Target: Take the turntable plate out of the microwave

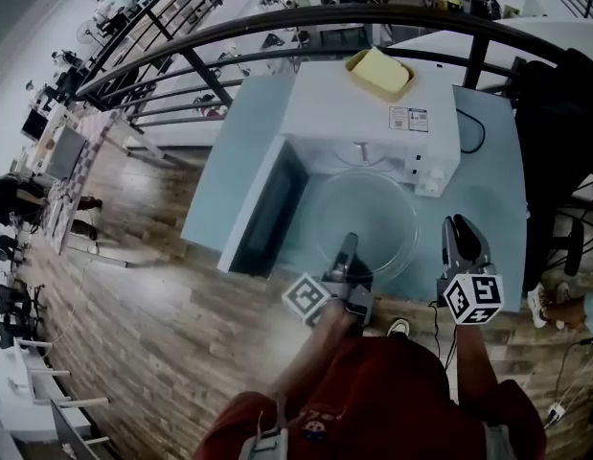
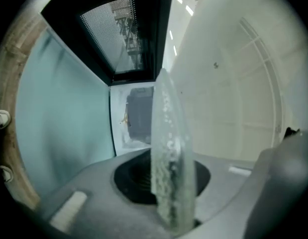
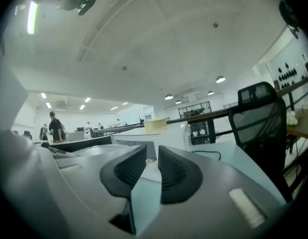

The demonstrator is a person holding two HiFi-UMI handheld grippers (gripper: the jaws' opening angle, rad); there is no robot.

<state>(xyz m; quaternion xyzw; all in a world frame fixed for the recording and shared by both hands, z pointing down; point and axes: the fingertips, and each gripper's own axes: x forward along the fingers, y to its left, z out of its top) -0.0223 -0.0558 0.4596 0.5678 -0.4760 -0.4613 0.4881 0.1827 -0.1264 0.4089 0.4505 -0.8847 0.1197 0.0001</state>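
Observation:
The round glass turntable plate hangs clear of the white microwave, in front of its open cavity and over the light blue table. My left gripper is shut on the plate's near rim. In the left gripper view the plate stands edge-on between the jaws of the left gripper. My right gripper is to the right of the plate and apart from it. Its jaws stand a narrow gap apart with nothing between them.
The microwave door is swung open to the left, and shows as a mesh window in the left gripper view. A yellow container lies on top of the microwave. A black office chair stands right of the table, a railing behind.

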